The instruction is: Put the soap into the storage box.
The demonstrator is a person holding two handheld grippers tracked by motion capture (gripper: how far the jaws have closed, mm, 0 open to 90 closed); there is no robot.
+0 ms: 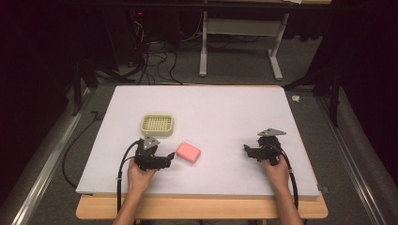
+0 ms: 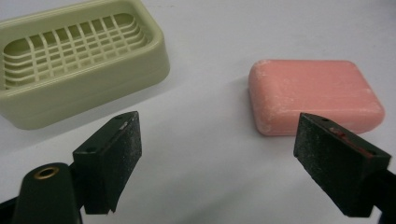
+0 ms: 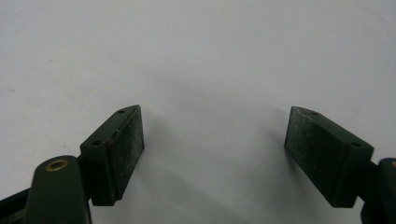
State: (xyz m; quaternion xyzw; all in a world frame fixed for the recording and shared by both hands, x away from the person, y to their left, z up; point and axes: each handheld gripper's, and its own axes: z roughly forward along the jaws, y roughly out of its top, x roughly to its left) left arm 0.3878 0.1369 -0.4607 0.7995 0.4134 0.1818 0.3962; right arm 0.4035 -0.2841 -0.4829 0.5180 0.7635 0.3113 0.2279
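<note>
High view: a white bench (image 1: 211, 108) seen from above, with a person's forearms coming in from the near edge. The left gripper (image 1: 170, 160) sits toward the near left, jaws spread apart and empty, aimed at a pink soap (image 1: 188, 152) lying flat just beside its tips, left of the bench's middle. A pale green dish (image 1: 157, 124) with a slotted floor stands a little farther from the near edge, close to the soap but not touching it. The right gripper (image 1: 246, 150) hovers toward the near right, well apart from both, jaws also spread and empty.

Left gripper view: the soap (image 2: 315, 95) lies ahead and off to the right, with the right jaw overlapping its near corner, so the gripper (image 2: 217, 144) is not yet centred on the bar. The dish (image 2: 79, 60) is upright and empty at upper left.

Judgement: the step in hand looks like reaching for the soap. Doing it well means shifting the left gripper sideways until the bar sits between both jaws, then closing across its shorter width, low enough that the rounded edges do not slip out.

Open bench lies all around the soap; the dish rim is the only nearby obstacle, and every bench edge is well away
</note>
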